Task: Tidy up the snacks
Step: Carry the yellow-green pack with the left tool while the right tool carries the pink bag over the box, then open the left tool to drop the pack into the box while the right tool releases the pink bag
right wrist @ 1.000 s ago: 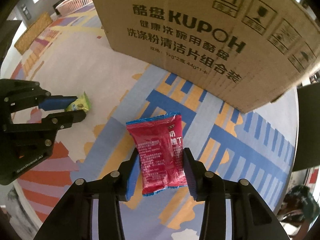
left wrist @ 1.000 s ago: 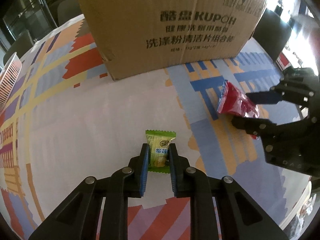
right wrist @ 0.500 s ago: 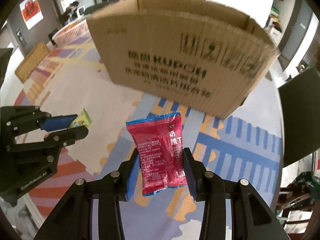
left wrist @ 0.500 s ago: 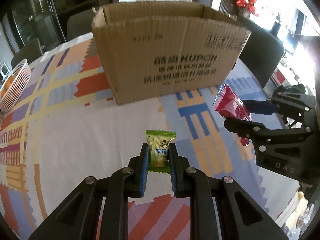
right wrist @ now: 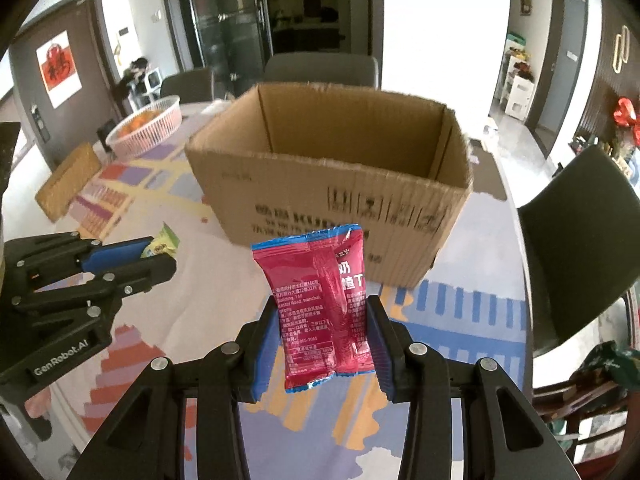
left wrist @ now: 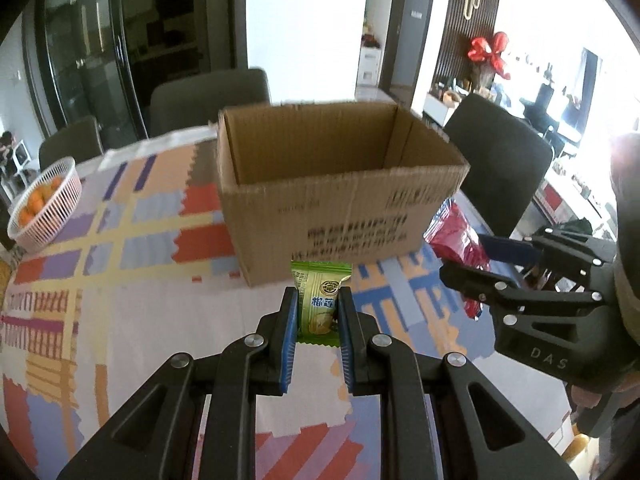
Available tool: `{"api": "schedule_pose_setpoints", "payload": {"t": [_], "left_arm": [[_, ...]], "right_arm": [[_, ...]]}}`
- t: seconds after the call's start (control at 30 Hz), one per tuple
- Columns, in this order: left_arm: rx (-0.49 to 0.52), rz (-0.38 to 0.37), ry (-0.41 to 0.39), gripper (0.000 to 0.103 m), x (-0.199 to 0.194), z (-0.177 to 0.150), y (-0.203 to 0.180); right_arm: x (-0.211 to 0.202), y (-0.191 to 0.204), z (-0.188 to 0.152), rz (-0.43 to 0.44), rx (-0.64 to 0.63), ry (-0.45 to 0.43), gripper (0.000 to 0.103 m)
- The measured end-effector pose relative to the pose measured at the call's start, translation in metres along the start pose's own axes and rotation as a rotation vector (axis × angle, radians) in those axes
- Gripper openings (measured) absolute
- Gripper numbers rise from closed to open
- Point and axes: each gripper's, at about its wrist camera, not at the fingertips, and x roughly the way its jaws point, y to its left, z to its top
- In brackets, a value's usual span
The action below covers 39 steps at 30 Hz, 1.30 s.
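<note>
My left gripper [left wrist: 318, 300] is shut on a small green snack packet [left wrist: 320, 300] and holds it in the air in front of the open cardboard box [left wrist: 340, 196]. My right gripper [right wrist: 322, 312] is shut on a red snack bag [right wrist: 324, 300], also raised before the box [right wrist: 332, 196]. In the left wrist view the right gripper [left wrist: 472, 256] and red bag [left wrist: 456, 232] are at the right. In the right wrist view the left gripper [right wrist: 156, 252] with the green packet [right wrist: 162, 240] is at the left. The box's floor is hidden.
The table wears a patterned multicoloured cloth [left wrist: 120, 280]. A white basket of oranges [left wrist: 44, 204] stands at the far left, also seen in the right wrist view [right wrist: 146, 124]. A woven mat [right wrist: 68, 180] lies near it. Dark chairs [left wrist: 496, 160] surround the table.
Both grippers have risen with their snacks. The box, seen side-on a second ago, now shows its open top and inner walls.
</note>
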Motion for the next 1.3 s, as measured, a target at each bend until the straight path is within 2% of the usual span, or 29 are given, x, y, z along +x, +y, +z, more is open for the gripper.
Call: {"api": "schedule_pose_setpoints", "payload": {"t": [0.5, 0.73, 1.0, 1.3], "left_arm": [[-0.009, 0.002, -0.104, 0.02, -0.025, 0.045, -0.001], [-0.012, 0.002, -0.131, 0.02, -0.025, 0.067, 0.005], [-0.013, -0.001, -0.121, 0.02, -0.012, 0.09, 0.01], [-0.016, 0.002, -0.089, 0.02, 0.013, 0.116, 0.018]], "right_arm": [[-0.036, 0.0, 0.041, -0.006, 0.035, -0.142, 0.042], [-0.043, -0.001, 0.063, -0.005, 0.045, -0.177, 0.042], [-0.039, -0.007, 0.089, -0.023, 0.054, -0.192, 0.042], [-0.015, -0.018, 0.112, -0.038, 0.067, -0.164, 0.042]]}}
